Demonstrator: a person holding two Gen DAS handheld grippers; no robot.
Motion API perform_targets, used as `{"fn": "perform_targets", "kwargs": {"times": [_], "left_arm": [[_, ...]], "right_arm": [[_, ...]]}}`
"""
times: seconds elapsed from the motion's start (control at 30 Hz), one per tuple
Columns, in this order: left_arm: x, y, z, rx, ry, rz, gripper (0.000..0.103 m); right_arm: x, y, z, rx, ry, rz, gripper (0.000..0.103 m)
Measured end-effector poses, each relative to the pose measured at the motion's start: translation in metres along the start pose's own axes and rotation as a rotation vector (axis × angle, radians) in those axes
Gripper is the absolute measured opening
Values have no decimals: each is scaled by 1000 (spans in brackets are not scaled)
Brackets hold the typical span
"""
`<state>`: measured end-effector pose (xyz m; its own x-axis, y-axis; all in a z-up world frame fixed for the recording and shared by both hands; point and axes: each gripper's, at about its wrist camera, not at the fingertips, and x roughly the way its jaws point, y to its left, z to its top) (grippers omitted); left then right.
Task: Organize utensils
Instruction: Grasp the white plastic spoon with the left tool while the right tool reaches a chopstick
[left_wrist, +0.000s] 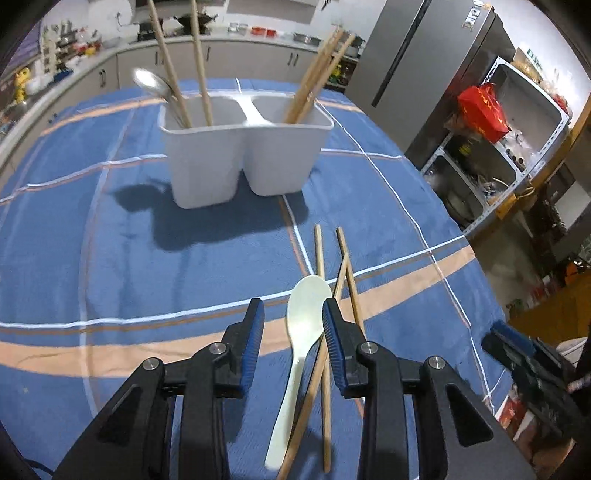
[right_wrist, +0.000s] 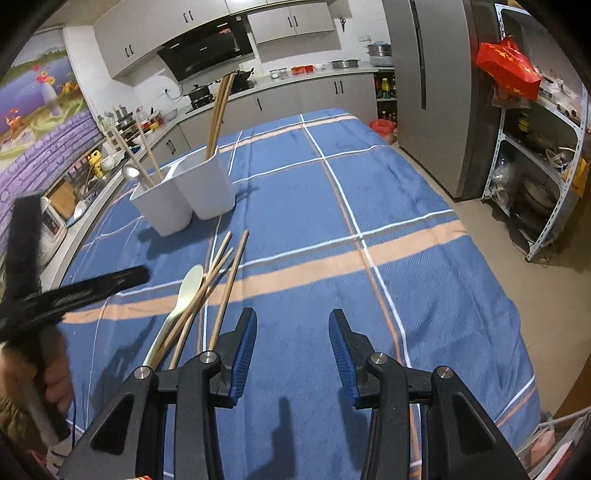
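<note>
A white two-compartment holder (left_wrist: 243, 155) stands on the blue checked tablecloth (left_wrist: 147, 266). Its left compartment holds two wooden chopsticks and a metal spoon (left_wrist: 151, 83); its right holds several chopsticks (left_wrist: 317, 85). A white plastic spoon (left_wrist: 304, 332) and three loose chopsticks (left_wrist: 347, 280) lie near the front. My left gripper (left_wrist: 293, 314) is open, hovering with its jaws either side of the spoon's bowl. My right gripper (right_wrist: 292, 325) is open and empty, right of the same spoon (right_wrist: 184, 295) and chopsticks (right_wrist: 229, 284). The holder (right_wrist: 184, 195) sits far left there.
Kitchen counters and cabinets (left_wrist: 207, 55) run behind the table. A grey fridge (left_wrist: 424, 74) and a metal shelf with a red bag (left_wrist: 484, 110) stand to the right. The right gripper shows at the left wrist view's right edge (left_wrist: 524, 369).
</note>
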<state>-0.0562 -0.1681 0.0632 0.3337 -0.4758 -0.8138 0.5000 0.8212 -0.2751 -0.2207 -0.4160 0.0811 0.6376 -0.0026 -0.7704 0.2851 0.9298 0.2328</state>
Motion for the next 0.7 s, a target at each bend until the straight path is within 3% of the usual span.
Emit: {"fn": "perform_targets", "kwargs": {"times": [0.3, 0.37, 0.4, 0.7], "left_arm": [[48, -7, 6, 44, 93, -64, 30], [54, -11, 5, 64, 95, -37, 7], [58, -12, 4, 67, 108, -17, 0], [37, 36, 2, -77, 48, 62, 0]], "right_arm": [[7, 8, -4, -27, 31, 5, 44], [12, 9, -2, -29, 39, 4, 44], [14, 10, -1, -28, 43, 5, 44], [55, 44, 15, -112, 108, 75, 44]]}}
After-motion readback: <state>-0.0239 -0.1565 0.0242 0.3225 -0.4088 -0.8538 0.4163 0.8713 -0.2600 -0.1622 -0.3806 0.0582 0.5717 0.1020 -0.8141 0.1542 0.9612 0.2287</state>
